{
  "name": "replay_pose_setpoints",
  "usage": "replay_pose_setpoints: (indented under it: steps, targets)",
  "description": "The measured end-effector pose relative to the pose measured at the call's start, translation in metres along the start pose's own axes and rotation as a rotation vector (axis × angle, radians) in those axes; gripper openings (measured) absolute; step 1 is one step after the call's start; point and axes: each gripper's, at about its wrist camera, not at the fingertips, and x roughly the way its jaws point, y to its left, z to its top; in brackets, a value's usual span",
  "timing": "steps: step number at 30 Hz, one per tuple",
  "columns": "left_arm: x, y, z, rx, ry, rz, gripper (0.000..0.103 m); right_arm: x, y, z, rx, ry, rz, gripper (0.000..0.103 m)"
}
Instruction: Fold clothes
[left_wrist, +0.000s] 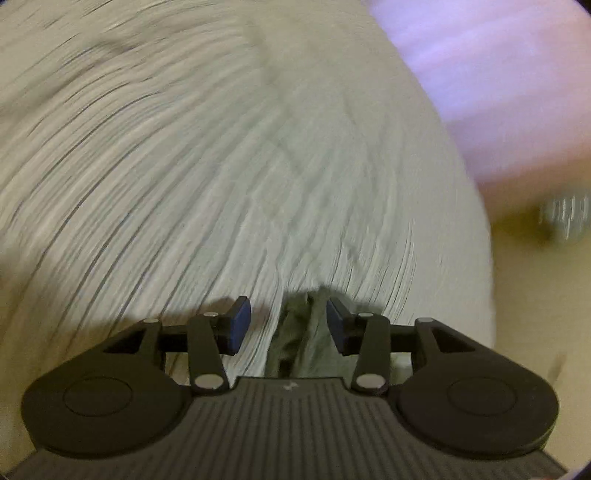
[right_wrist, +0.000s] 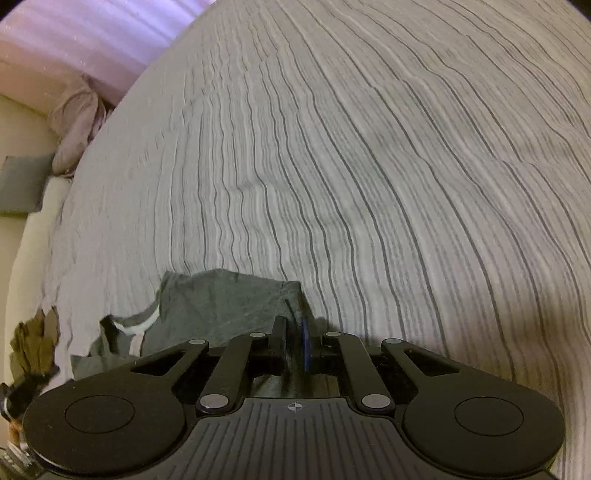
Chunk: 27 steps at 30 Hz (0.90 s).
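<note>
Right gripper (right_wrist: 293, 341) pinched grey garment (right_wrist: 221, 299), rumpled on striped bedspread (right_wrist: 369, 166). Left gripper (left_wrist: 288, 325) spread, olive cloth (left_wrist: 295, 343) loose between fingers, view blurred. Olive heap (right_wrist: 33, 339) beyond at bed edge. Folding judged barely begun.

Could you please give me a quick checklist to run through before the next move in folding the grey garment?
1. Right tongs shut on the grey garment: ok.
2. Left tongs open: ok, nothing gripped.
3. What cloth lies between the left tongs: cannot tell, the view is blurred.
4. Garment spread flat: not ok, it bunches at its left edge.
5. Striped bedspread ahead free of other things: ok.
6. Olive cloth apart from the garment: ok, it lies off the bedspread's edge.
</note>
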Motion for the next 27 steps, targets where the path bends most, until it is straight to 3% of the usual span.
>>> replay_pose_setpoints:
  steps: [3,5,6,8,9,15,17,19,27]
  targets:
    - [0.012,-0.023,0.002,0.193,0.039,0.007,0.039,-0.002,-0.001,0.001,0.017,-0.013,0.007,0.007]
    - [0.021,-0.034,0.001,0.284,0.058,0.01,0.036,-0.005,-0.001,0.0,0.017,-0.035,0.01,0.027]
    - [0.025,-0.035,0.0,0.304,0.069,0.008,0.034,-0.006,0.0,0.0,0.017,-0.046,0.011,0.032]
    - [0.033,-0.036,0.003,0.317,0.082,0.011,0.014,-0.009,0.001,0.0,0.017,-0.068,0.013,0.033]
    - [0.037,-0.036,0.004,0.323,0.087,0.012,0.011,-0.009,0.002,-0.001,0.012,-0.076,0.015,0.033]
    - [0.039,-0.03,0.001,0.269,0.072,-0.005,0.014,-0.004,0.016,-0.004,-0.098,-0.067,0.022,0.032]
    - [0.041,-0.031,0.001,0.282,0.076,-0.013,0.005,0.0,0.024,-0.006,-0.152,-0.057,0.009,0.032]
    - [0.039,-0.034,0.001,0.301,0.076,-0.018,0.004,0.001,0.03,-0.009,-0.198,-0.06,-0.003,0.032]
    - [0.038,-0.035,-0.003,0.296,0.058,-0.019,0.003,0.002,0.021,-0.015,-0.187,-0.07,-0.016,0.032]
